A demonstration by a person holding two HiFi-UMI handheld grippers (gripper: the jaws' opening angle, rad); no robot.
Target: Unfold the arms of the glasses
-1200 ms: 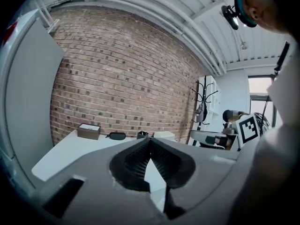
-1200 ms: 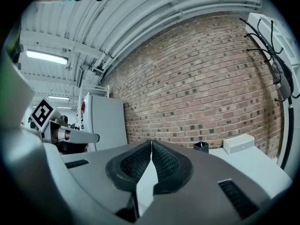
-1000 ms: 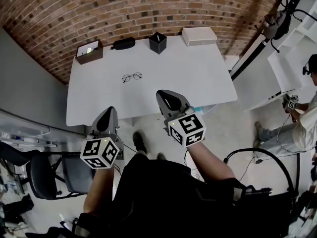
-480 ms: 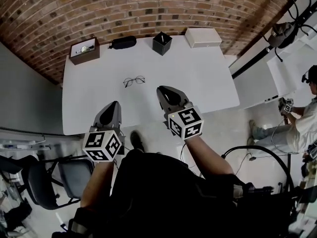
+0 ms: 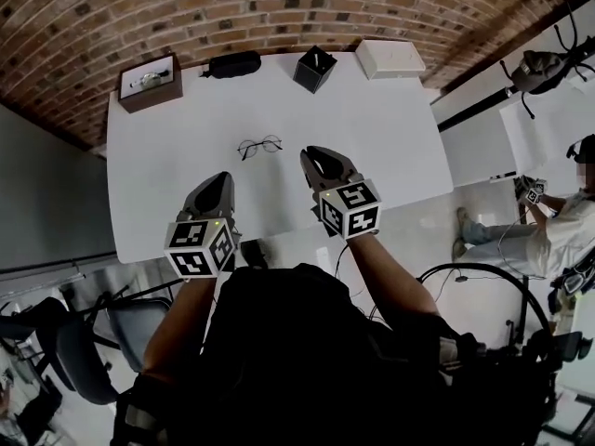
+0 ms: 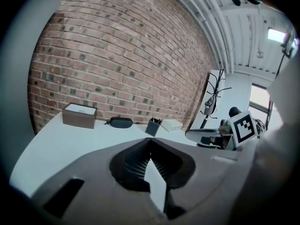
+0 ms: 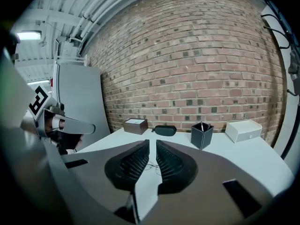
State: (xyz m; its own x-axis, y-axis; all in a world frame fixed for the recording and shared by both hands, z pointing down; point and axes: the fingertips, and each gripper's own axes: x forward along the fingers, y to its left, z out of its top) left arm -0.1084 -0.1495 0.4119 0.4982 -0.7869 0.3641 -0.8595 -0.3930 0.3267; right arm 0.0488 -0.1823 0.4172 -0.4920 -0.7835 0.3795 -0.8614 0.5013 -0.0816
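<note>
Backdrop: brick wall (image 5: 279, 7) behind a white table (image 5: 390, 147).
Head view, table: glasses (image 5: 259, 146) lie alone left of the middle; a brown box (image 5: 148, 82), black case (image 5: 234, 64), pen holder (image 5: 315, 70) and white box (image 5: 390, 59) line the far edge.
Head view, tongs: left gripper (image 5: 221, 179) and right gripper (image 5: 316, 153) hover over the near side, short of the glasses.
Left gripper view: jaws clenched together, nothing between them.
Right gripper view: jaws clenched to a thin slit, empty; glasses lie beyond the tips, apart from them.
</note>
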